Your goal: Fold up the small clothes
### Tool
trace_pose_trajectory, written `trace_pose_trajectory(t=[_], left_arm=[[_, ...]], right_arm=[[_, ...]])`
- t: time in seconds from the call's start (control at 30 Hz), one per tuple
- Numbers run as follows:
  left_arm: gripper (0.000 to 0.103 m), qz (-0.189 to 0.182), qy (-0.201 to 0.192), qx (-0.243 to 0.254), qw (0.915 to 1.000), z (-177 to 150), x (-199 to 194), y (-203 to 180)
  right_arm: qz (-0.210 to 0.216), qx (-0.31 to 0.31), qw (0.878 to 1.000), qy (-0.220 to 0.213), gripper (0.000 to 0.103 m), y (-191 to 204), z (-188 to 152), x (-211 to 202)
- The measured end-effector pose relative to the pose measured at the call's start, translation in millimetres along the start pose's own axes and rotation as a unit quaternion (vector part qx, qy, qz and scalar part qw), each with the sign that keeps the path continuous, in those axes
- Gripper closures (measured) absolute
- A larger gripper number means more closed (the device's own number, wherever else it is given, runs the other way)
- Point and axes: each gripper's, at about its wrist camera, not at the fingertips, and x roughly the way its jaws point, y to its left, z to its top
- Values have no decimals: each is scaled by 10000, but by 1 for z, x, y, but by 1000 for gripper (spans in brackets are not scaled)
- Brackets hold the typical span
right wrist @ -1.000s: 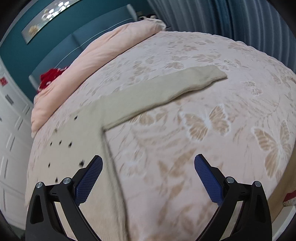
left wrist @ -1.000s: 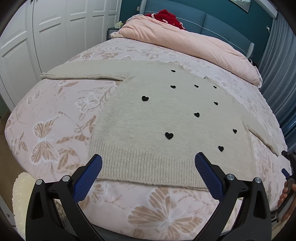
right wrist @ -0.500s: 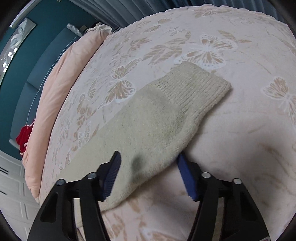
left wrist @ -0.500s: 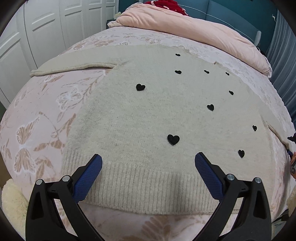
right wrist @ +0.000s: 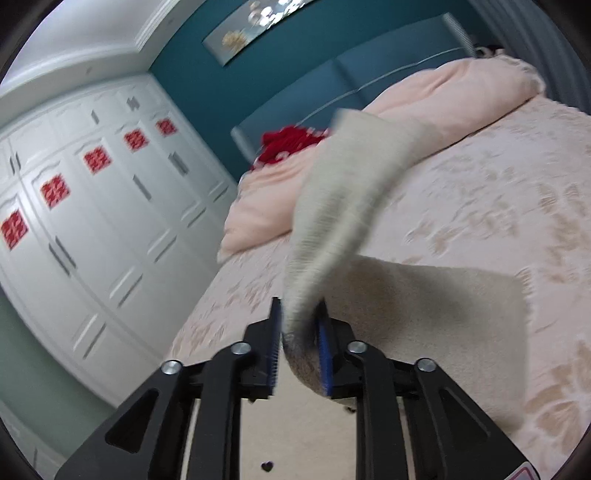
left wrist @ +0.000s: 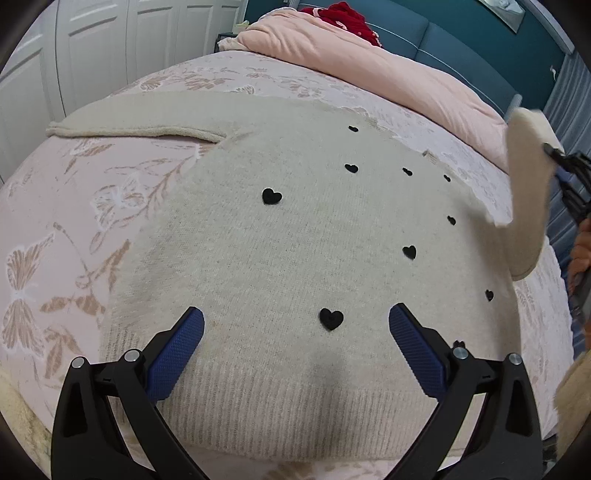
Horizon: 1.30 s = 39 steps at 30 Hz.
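Note:
A beige knit sweater (left wrist: 295, 236) with small black hearts lies flat on the bed, ribbed hem toward me. My left gripper (left wrist: 295, 343) is open, hovering just above the sweater near the hem, with nothing between its pads. My right gripper (right wrist: 297, 343) is shut on the cuff end of the sweater's right sleeve (right wrist: 343, 199) and holds it lifted off the bed. The raised sleeve (left wrist: 526, 195) also shows at the right edge of the left wrist view. The left sleeve (left wrist: 136, 122) lies stretched out flat to the left.
The bed (left wrist: 74, 229) has a pink butterfly-print cover. A pink duvet (left wrist: 388, 74) and a red item (left wrist: 347, 14) lie at the teal headboard. White wardrobe doors (right wrist: 92, 229) stand along the left. Blue curtains (left wrist: 569, 110) hang on the right.
My right gripper closed on the right sleeve's cuff and lifted it up off the bed, swinging toward the sweater body. My left gripper moved forward over the hem, still open.

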Motion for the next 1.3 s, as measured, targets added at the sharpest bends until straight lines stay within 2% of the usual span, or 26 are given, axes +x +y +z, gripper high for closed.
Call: trace_pose_trajectory(t=[0.03, 0.13, 0.27, 0.4, 0.53, 0.6, 0.67, 0.73, 0.77, 0.8, 0.87, 0.93, 1.03, 1.13, 1.17, 1.2, 1.23, 1.27, 1.3], left_arm=[[5, -104, 85, -70, 9999, 4, 2, 2], [5, -432, 313, -301, 9981, 21, 8, 7], [5, -982, 293, -719, 9921, 62, 25, 9], [5, -1359, 576, -1172, 9821, 114, 80, -8], [5, -1445, 771, -1691, 9719, 155, 150, -32], [6, -1394, 926, -2073, 9639, 165, 182, -35], [8, -1185, 806, -2399, 9602, 171, 196, -35], [28, -1170, 694, -2384, 9616, 179, 196, -40], [60, -1177, 729, -2271, 9640, 183, 197, -45], [76, -1120, 766, -2172, 9666, 188, 198, -46], [88, -1205, 587, -2145, 9675, 192, 188, -42], [103, -1611, 367, -2151, 9625, 196, 174, -33], [103, -1776, 11, -2072, 9620, 210, 151, -28], [103, -1760, 221, -1850, 9666, 220, 148, -32], [101, -1772, 332, -1870, 9657, 219, 150, -32], [95, -1798, 466, -1928, 9635, 215, 153, -31], [73, -1800, 594, -2024, 9608, 208, 157, -27], [47, -1729, 677, -2160, 9586, 202, 161, -25], [41, -1643, 716, -2313, 9562, 195, 167, -21]], right_arm=[[-94, -137, 9996, 247, 60, 12, -16, 22], [-236, -338, 9964, 742, 59, 26, -62, 60], [-348, 199, 9960, 801, 56, 1, -107, 42], [-910, 913, 9890, 730, 54, -49, -135, 4], [-1417, 1169, 9812, 587, 53, -87, -146, -20], [-1404, 1159, 9818, 539, 53, -94, -151, -24], [-1413, 1034, 9832, 508, 51, -92, -156, -22], [-1486, 852, 9838, 521, 44, -86, -156, -18], [-1515, 813, 9836, 539, 41, -82, -154, -16], [-1510, 833, 9836, 533, 40, -81, -152, -15], [-1296, 1074, 9846, 478, 39, -83, -146, -14], [-1148, 1412, 9824, 415, 39, -92, -137, -9], [-1042, 1951, 9747, 332, 39, -110, -118, 3], [-1146, 2349, 9648, 305, 39, -125, -103, 14], [-1172, 2426, 9626, 288, 39, -126, -100, 15], [-1169, 2469, 9617, 243, 39, -126, -99, 15], [-1162, 2468, 9618, 215, 39, -124, -99, 15], [-1181, 2423, 9628, 210, 39, -123, -101, 15], [-1210, 2361, 9639, 222, 39, -122, -103, 15]])
